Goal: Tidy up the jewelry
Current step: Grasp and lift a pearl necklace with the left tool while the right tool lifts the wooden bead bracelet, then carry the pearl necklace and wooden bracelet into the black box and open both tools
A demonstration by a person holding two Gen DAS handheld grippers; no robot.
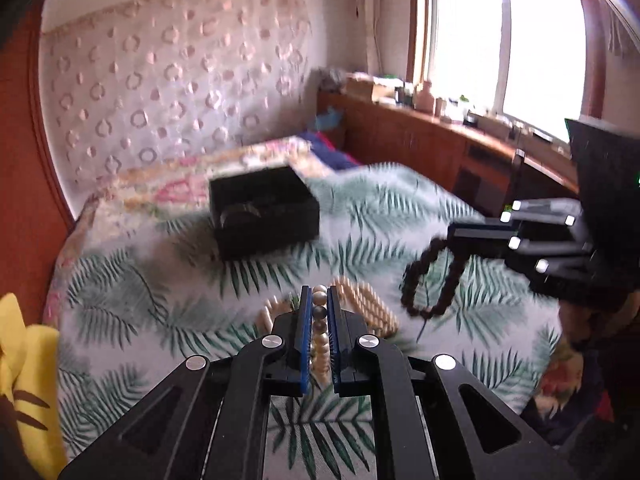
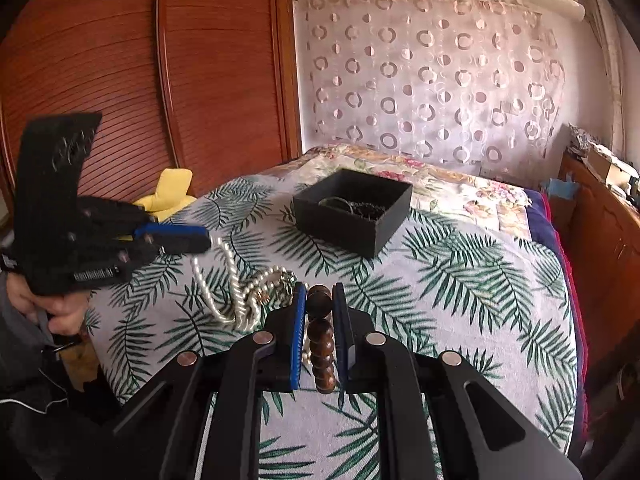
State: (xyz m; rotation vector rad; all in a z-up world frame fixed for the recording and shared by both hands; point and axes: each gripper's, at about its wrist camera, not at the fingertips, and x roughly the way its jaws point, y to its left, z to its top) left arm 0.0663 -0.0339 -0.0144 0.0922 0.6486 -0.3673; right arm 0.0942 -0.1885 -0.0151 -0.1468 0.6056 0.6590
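While both tools are loaded, we note the risks. Left tool (image 1: 319,312), lower centre of its own view, is clenched on a pearl strand (image 1: 320,320); the rest of the pearls (image 2: 236,292) trails down to a heap on the bed (image 2: 460,280), left of centre in the right-wrist view. Right tool (image 2: 320,312) is clenched on a brown wooden bead bracelet (image 2: 320,336), which hangs as a loop (image 1: 432,280) at the right of the left-wrist view.

The black box (image 2: 352,216), upper centre, sits open on the bed, well apart from both tools, with some jewelry already inside.

Risks, as we judge them:
- Pearl strand is gripped on round beads only; it may slide out between the pads.
- Trailing pearls look tangled with a gold piece (image 2: 276,284); lifting may drag that along.
- Dangling loops may catch the box rim.
- Soft bed: a push could tip the box.
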